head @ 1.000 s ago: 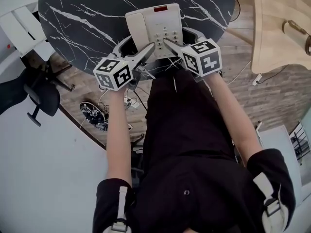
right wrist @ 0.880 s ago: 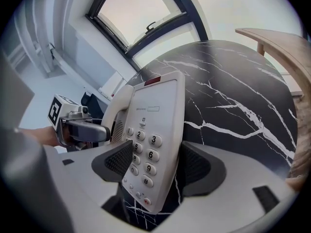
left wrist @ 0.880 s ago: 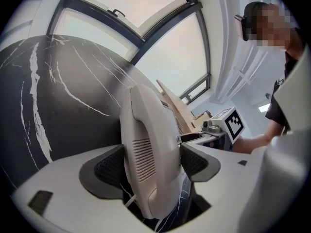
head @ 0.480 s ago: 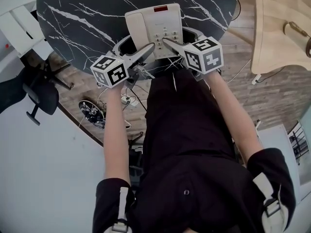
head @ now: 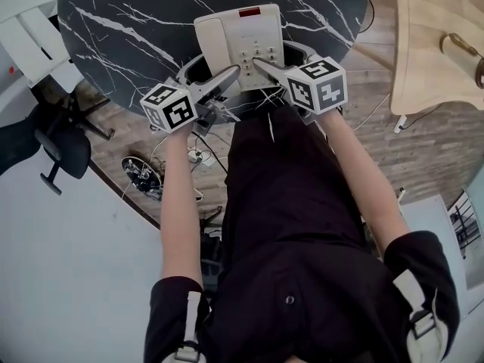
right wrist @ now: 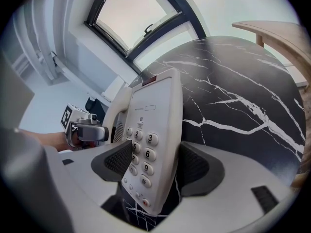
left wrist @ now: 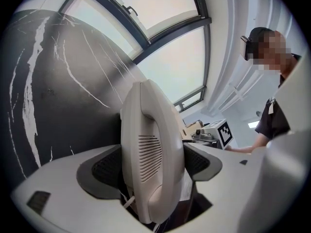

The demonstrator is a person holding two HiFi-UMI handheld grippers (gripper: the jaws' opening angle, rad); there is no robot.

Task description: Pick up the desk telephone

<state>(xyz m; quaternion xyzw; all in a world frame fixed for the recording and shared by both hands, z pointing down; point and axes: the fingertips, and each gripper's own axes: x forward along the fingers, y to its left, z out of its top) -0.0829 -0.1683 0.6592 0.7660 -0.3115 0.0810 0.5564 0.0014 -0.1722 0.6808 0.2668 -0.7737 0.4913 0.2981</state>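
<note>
The beige desk telephone (head: 238, 40) lies flat on the black marble table (head: 128, 29), near its front edge. My left gripper (head: 229, 74) reaches in from the lower left, its jaws spread wide on either side of the handset (left wrist: 153, 144), and I see no firm press on it. My right gripper (head: 261, 65) comes in from the lower right. In the right gripper view its jaws lie against both faces of the keypad end (right wrist: 146, 149), with the gripper (right wrist: 155, 166) shut on it. The telephone is not lifted.
A pale wooden table (head: 431, 44) stands to the right. Left of the marble table are an office chair (head: 53, 142) and a white unit (head: 38, 48). Cables (head: 147, 176) lie on the wooden floor below the front edge.
The left gripper's marker cube has shifted a little to the left and rolled slightly. The telephone and the right gripper have stayed put.
</note>
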